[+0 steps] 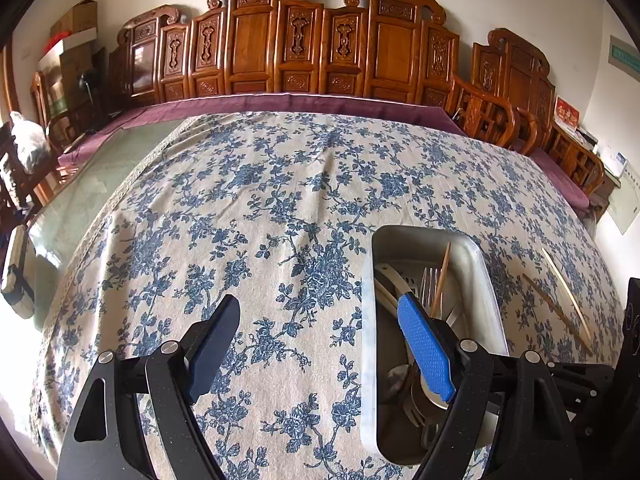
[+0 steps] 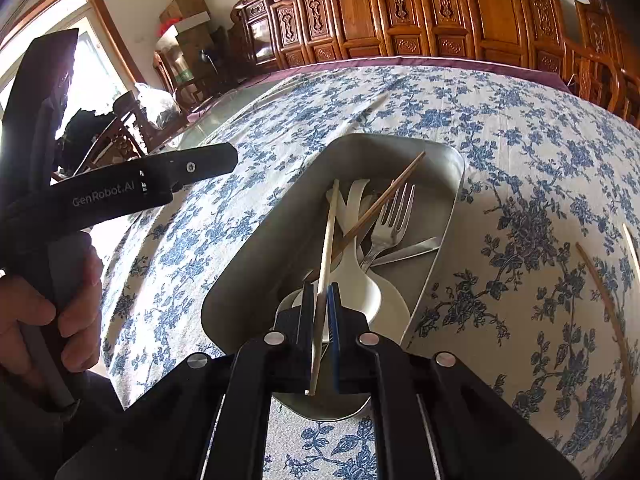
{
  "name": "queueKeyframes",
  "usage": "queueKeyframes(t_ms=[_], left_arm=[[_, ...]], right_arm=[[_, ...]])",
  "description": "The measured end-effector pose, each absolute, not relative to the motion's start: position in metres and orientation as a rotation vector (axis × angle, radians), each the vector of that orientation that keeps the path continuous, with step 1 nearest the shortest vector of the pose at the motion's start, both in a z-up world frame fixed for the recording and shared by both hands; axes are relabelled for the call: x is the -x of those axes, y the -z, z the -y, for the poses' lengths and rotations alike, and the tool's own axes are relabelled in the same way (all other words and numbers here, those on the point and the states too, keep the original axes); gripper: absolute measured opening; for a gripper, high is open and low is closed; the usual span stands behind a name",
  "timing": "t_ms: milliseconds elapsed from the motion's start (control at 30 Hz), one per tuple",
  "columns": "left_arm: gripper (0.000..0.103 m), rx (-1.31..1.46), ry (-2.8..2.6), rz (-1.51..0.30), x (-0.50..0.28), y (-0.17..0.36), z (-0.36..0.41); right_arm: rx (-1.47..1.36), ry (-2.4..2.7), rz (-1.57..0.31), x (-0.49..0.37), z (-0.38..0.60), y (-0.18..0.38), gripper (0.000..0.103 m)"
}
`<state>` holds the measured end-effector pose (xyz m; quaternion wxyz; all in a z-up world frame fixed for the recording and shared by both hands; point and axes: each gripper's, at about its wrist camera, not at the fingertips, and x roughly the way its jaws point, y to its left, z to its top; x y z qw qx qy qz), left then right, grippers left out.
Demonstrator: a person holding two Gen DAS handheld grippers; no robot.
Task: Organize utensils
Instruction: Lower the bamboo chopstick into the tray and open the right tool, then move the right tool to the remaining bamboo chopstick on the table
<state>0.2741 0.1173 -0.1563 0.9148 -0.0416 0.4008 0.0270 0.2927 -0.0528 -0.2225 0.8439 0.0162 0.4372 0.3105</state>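
Observation:
A metal tray (image 2: pixel 360 138) sits on the blue-flowered tablecloth and holds a fork (image 2: pixel 394 216), a knife (image 2: pixel 408 252), white spoons (image 2: pixel 356 280) and a brown chopstick (image 2: pixel 384 196). My right gripper (image 2: pixel 321 286) hangs over the tray's near end, shut on a pale chopstick (image 2: pixel 326 248) that points into the tray. In the left wrist view my left gripper (image 1: pixel 318 300) stands open and holds nothing, its blue-padded finger over the tray (image 1: pixel 400 232), the other over the cloth. Two more chopsticks, brown (image 1: pixel 556 308) and pale (image 1: pixel 566 292), lie on the cloth right of the tray.
Carved wooden chairs (image 1: pixel 304 40) line the table's far side. A glass-topped strip of table (image 1: pixel 92 184) shows left of the cloth. A person's hand (image 2: pixel 40 312) grips the left gripper's handle at the left of the right wrist view.

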Motion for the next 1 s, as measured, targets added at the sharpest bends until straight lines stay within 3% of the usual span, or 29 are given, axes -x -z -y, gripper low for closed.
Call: queueKeyframes(t_ms=[500, 733, 833, 900, 1000], left_arm=[[0.078, 0.069, -0.026, -0.833, -0.273, 0.159, -0.101], [0.083, 0.061, -0.012, -0.835, -0.274, 0.161, -0.09], [0.092, 0.067, 0.006, -0.833, -0.273, 0.161, -0.083], [0.093, 0.067, 0.019, -0.83, -0.273, 0.161, -0.076], [0.093, 0.062, 0.033, -0.827, -0.27, 0.16, -0.063]], right_arm=[[0.001, -0.641, -0.853, -0.295, 0.095, 0.192, 0.016], [0.07, -0.556, -0.804, -0.301, 0.143, 0.177, 0.016], [0.105, -0.524, -0.808, -0.305, 0.163, 0.178, 0.016], [0.134, -0.498, -0.814, -0.309, 0.179, 0.183, 0.027], [0.162, -0.468, -0.827, -0.315, 0.198, 0.192, 0.032]])
